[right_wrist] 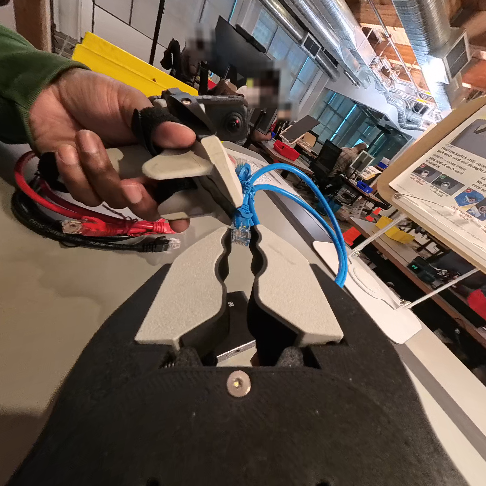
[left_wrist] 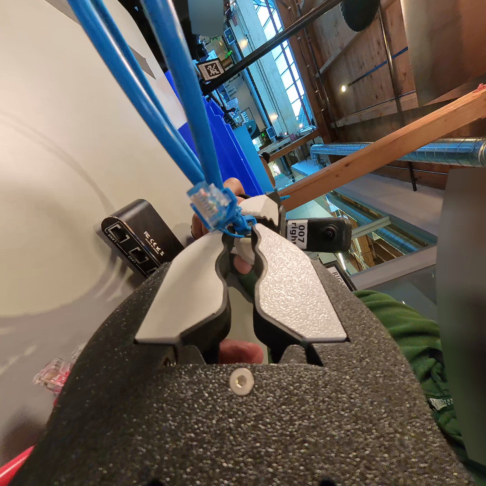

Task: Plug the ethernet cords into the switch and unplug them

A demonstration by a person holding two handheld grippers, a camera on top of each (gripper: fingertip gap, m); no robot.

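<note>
Left wrist view: left gripper [left_wrist: 240, 236] narrow, tips pinching blue ethernet cord [left_wrist: 184, 86] just behind clear plug [left_wrist: 207, 207]. Black switch [left_wrist: 142, 234] on white table [left_wrist: 52, 157], left of plug, ports free.

Right wrist view: right gripper [right_wrist: 240, 242] narrow, blue plug [right_wrist: 240, 232] between tips, whether gripped cannot tell. Left gripper [right_wrist: 223, 178] above plug. Red cord [right_wrist: 105, 223] and black cord [right_wrist: 147, 246] left of plug, on table.

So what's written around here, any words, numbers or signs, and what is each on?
I don't quote writing; here is what bears it.
Black switch: white port labels and marks, readable.
White sticker on the far camera: number and word, readable.
Instruction sheet: headings readable, small print blurred.
Black cable: faint jacket print.
Square marker tag: pattern only.
Blue cord: no print seen.
</note>
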